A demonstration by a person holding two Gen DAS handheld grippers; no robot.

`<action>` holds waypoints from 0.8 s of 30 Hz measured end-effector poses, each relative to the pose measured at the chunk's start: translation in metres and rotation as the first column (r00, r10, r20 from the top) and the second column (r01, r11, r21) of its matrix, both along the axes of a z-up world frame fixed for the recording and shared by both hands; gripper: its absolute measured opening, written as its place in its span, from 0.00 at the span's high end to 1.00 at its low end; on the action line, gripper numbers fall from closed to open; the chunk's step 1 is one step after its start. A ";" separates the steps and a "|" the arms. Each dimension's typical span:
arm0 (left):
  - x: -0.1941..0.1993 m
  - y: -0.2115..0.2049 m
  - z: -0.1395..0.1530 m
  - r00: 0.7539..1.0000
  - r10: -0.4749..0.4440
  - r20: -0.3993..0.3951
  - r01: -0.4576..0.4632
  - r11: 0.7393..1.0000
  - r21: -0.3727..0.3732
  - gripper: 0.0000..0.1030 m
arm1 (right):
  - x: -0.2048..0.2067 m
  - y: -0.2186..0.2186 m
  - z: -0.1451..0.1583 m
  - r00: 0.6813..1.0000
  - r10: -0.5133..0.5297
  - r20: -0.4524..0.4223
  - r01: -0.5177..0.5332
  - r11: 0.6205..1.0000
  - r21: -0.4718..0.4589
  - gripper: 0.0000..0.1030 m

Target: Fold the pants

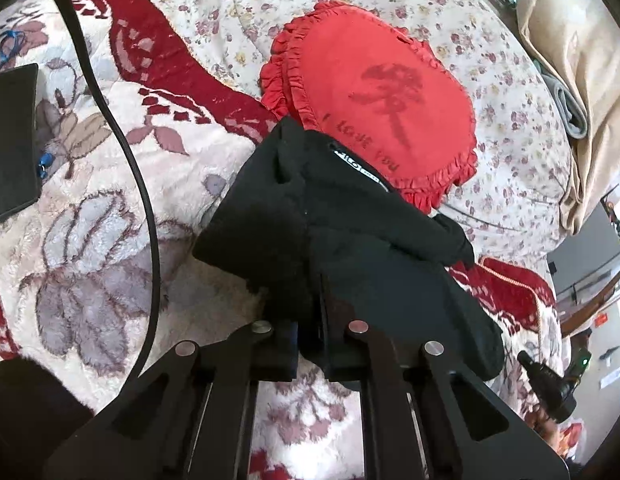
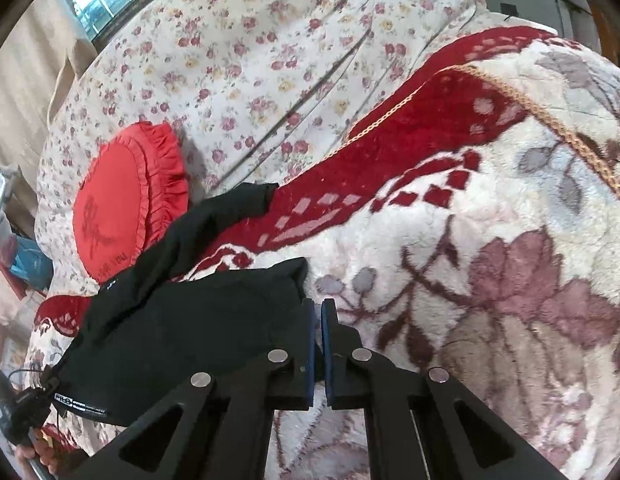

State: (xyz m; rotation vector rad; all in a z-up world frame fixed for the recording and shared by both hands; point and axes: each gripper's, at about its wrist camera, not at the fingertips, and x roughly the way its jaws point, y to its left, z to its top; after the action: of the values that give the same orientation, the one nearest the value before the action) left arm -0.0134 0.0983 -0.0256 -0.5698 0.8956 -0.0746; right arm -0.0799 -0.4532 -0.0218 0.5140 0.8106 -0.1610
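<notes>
Left gripper (image 1: 310, 320): jaws clamped on the pants (image 1: 349, 232). Black cloth fills the gap between the fingers and bunches over both tips, so I can't see the pads themselves. From the clamp the cloth runs far and right in a crumpled heap; a white label sits on its far edge, just beside the red pillow (image 1: 373, 92).

Right gripper (image 2: 317, 344): jaws nearly together, only a thin slit between the blue pads (image 2: 308, 340). Pale fleece shows through the slit lower down. A corner of the pants (image 2: 182, 320) butts against the outer face of my left finger; I can't tell whether any cloth is actually pinched in the slit.

Pants location: on the fleece blanket (image 2: 489, 280), left of the right gripper in its view, one black strip trailing far toward the pillow (image 2: 122, 200). Second white label near the left edge of the cloth in that view.

Blanket: cream plush with mauve flowers and a dark red border, gold cord along the border on the right. Beyond it, a floral bedsheet (image 2: 290, 60), with the pillow resting on it; the pillow is round, frilled, with faded printed text.

Left wrist view, left side: a black cable (image 1: 122, 152) arcs across the blanket, a flat black object (image 1: 12, 140) beside it. Far right: beige curtain (image 1: 581, 80).
</notes>
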 end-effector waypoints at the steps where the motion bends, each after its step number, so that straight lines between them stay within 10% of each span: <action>1: -0.002 0.001 0.000 1.000 0.002 0.000 -0.002 1.000 -0.003 0.93 | -0.001 0.001 -0.001 1.000 0.008 -0.001 -0.008 1.000 0.006 0.97; 3: -0.004 0.002 -0.002 1.000 0.011 -0.010 -0.011 1.000 -0.001 0.94 | 0.002 0.003 -0.006 0.999 0.027 -0.024 -0.027 1.000 0.016 0.92; 5: -0.004 0.002 -0.005 1.000 0.017 -0.020 -0.017 1.000 -0.003 0.94 | 0.007 0.009 -0.016 0.997 0.039 -0.068 -0.036 0.999 0.034 0.60; 10: -0.005 0.001 -0.004 1.000 0.017 -0.024 -0.016 1.000 0.008 0.94 | 0.013 0.017 -0.038 0.995 0.008 -0.098 -0.002 0.998 0.063 0.53; 12: -0.004 0.000 -0.003 1.000 0.015 -0.022 -0.015 1.000 0.018 0.94 | 0.016 0.021 -0.034 0.997 0.025 -0.067 -0.023 0.999 0.030 0.67; 13: -0.004 -0.001 -0.003 1.000 0.015 -0.022 -0.015 1.000 0.022 0.94 | 0.017 0.022 -0.030 0.998 0.043 -0.047 -0.041 0.999 0.035 0.97; 24: -0.024 0.001 -0.023 0.997 0.006 -0.080 -0.002 0.998 0.057 0.93 | -0.003 0.018 -0.006 0.993 0.086 -0.082 -0.091 0.994 -0.059 0.96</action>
State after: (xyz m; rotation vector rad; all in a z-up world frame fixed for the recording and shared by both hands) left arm -0.0370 0.0990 -0.0486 -0.5241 0.9714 -0.0225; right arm -0.0832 -0.4347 -0.0278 0.4140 0.9017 -0.1255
